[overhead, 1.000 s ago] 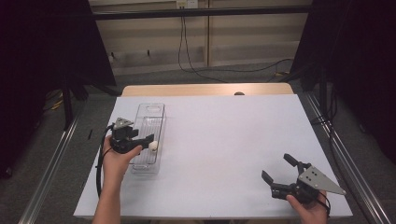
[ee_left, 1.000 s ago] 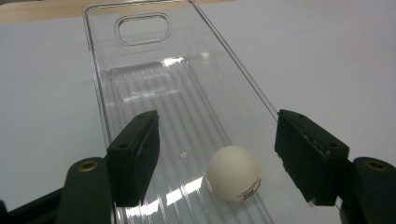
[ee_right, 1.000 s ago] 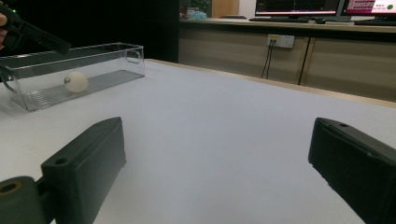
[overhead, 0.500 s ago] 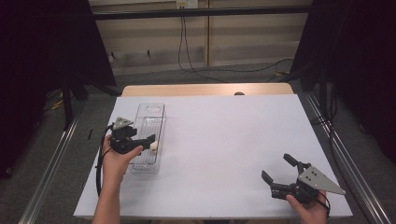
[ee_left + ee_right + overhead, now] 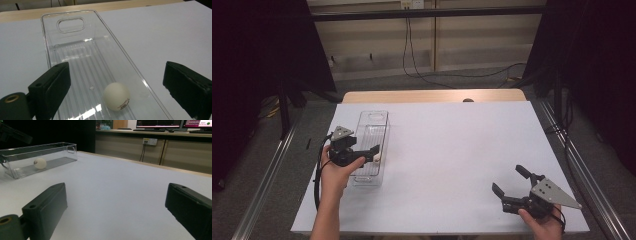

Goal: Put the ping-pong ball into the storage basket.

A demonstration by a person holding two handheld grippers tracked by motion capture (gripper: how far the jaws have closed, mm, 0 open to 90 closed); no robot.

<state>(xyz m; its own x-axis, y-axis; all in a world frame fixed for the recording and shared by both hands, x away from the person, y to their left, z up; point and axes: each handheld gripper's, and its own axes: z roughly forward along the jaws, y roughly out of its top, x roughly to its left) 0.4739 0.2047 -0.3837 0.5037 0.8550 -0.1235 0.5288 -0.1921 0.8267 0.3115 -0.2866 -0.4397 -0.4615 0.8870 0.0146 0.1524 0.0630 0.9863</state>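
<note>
A white ping-pong ball (image 5: 116, 96) lies on the ribbed floor of a clear plastic tray (image 5: 44, 40) on the left of the white table. My left gripper (image 5: 375, 154) hangs over the tray's near end. Its jaws have just been opening and now stand wide, with the ball (image 5: 379, 159) below and between them, touching neither pad. In its own view the left gripper (image 5: 117, 75) frames the ball. My right gripper (image 5: 508, 179) rests open near the table's front right corner with nothing in it. Its own view, past the right gripper (image 5: 115, 195), shows the ball (image 5: 40, 163) inside the tray (image 5: 50, 145) far off.
The white table (image 5: 452, 145) stretches wide between the two hands. A wooden strip (image 5: 432, 95) borders its far edge. Metal rails (image 5: 262, 185) run along both sides of the table, and cables hang down the back wall.
The left gripper's jaws have spread apart and let go of the ball, which now lies loose in the tray. Neither hand has shifted.
</note>
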